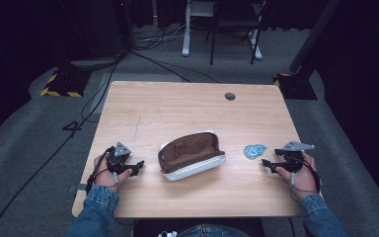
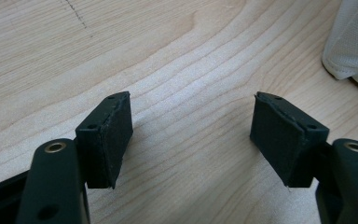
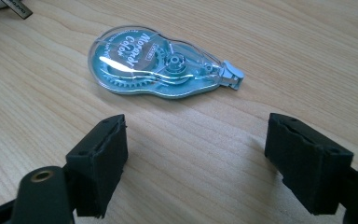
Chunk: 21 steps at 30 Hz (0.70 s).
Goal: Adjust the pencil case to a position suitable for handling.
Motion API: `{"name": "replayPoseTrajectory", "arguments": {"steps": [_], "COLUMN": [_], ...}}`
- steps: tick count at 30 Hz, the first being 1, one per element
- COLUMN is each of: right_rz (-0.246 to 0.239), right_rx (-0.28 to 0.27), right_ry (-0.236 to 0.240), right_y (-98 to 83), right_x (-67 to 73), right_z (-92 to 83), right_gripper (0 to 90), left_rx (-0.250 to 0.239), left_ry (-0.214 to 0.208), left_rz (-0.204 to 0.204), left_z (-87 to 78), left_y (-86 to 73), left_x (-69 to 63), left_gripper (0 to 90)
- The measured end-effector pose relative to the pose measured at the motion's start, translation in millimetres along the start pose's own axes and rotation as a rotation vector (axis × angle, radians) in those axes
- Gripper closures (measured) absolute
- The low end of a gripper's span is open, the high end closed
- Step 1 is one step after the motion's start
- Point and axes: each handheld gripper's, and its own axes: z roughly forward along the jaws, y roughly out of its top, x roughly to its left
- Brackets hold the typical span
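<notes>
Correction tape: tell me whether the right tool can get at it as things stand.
Probably yes. The correction tape lies flat on bare wood just ahead of the right tool, whose jaws stand open with nothing between them. The open pouch sits off to the side, out of the way.

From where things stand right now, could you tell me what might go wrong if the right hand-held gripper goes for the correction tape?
1. The correction tape lies flat on the table, so the open right hand-held gripper may push it rather than pinch it.
2. Its smooth clear shell could slip.
3. The open pencil case lies apart, so carrying it there risks a drop.
</notes>
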Motion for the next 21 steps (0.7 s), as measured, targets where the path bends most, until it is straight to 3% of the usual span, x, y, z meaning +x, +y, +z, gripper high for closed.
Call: {"name": "replayPoseTrajectory", "arguments": {"steps": [5, 8, 11, 15, 21], "right_rz": [0.000, 0.000, -0.001, -0.001, -0.001], "right_rx": [0.000, -0.001, -0.001, -0.001, -0.002], "right_ry": [0.000, 0.003, 0.003, 0.003, 0.004], "right_y": [-0.1, -0.1, -0.1, -0.1, 0.1], "right_x": [-0.1, -0.2, -0.3, -0.4, -0.7], "right_z": [0.0, 0.0, -0.1, 0.0, 0.2], "right_gripper": [21.5, 21.4, 21.5, 21.5, 21.5], "left_rx": [-0.023, -0.075, -0.097, -0.129, -0.146], "left_ry": [-0.007, -0.023, -0.041, -0.083, -0.098], "left_rz": [-0.018, -0.029, -0.026, 0.020, 0.040], "left_z": [-3.9, -13.6, -19.1, -34.6, -42.2], "left_y": [2.4, 7.6, 9.9, 22.7, 29.8], "left_x": [1.8, -1.1, -3.8, -15.5, -25.7], "left_gripper": [29.3, 29.8, 30.0, 28.8, 28.7]}}
